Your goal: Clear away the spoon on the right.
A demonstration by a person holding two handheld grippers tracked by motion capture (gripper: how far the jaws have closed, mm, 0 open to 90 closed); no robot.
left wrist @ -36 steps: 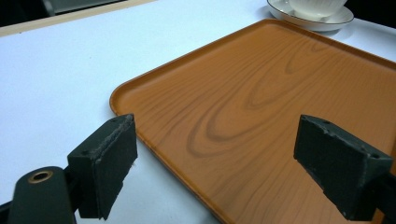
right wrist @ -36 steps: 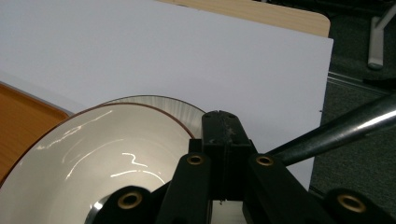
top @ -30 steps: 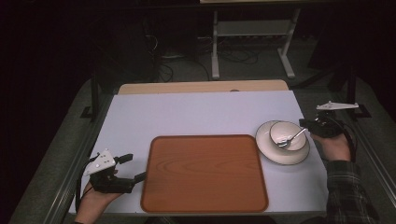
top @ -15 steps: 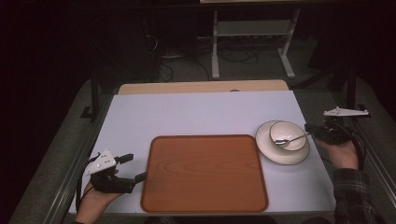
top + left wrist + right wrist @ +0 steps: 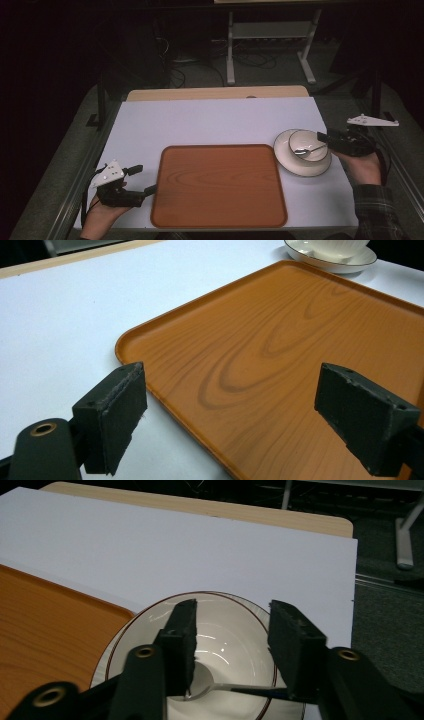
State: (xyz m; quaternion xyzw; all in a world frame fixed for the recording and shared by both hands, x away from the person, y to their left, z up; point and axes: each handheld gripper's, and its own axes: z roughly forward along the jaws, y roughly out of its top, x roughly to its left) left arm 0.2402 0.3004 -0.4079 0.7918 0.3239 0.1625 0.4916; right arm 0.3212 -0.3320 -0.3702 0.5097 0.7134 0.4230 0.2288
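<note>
A white bowl (image 5: 305, 142) stands on a white plate (image 5: 300, 169) at the table's right, just right of a brown wooden tray (image 5: 220, 185). A metal spoon (image 5: 307, 150) lies in the bowl with its handle pointing right over the rim. My right gripper (image 5: 322, 136) is at the bowl's right rim and its jaws have just been opening. In the right gripper view the spoon (image 5: 240, 687) crosses the gap between the jaws of the right gripper (image 5: 232, 615), and the pads do not press on it. My left gripper (image 5: 144, 179) stands open at the tray's left edge, empty.
A white sheet (image 5: 215, 122) covers the table, with a wooden strip (image 5: 215, 93) along the far edge. A metal stand (image 5: 270, 50) is on the dark floor beyond. The tray (image 5: 280, 340) reaches between the left gripper's jaws, with the plate (image 5: 340, 262) far off.
The right gripper has drawn back to the right and opened. The spoon, earlier tilted up in its grip, now lies level in the bowl. The left gripper has not moved.
</note>
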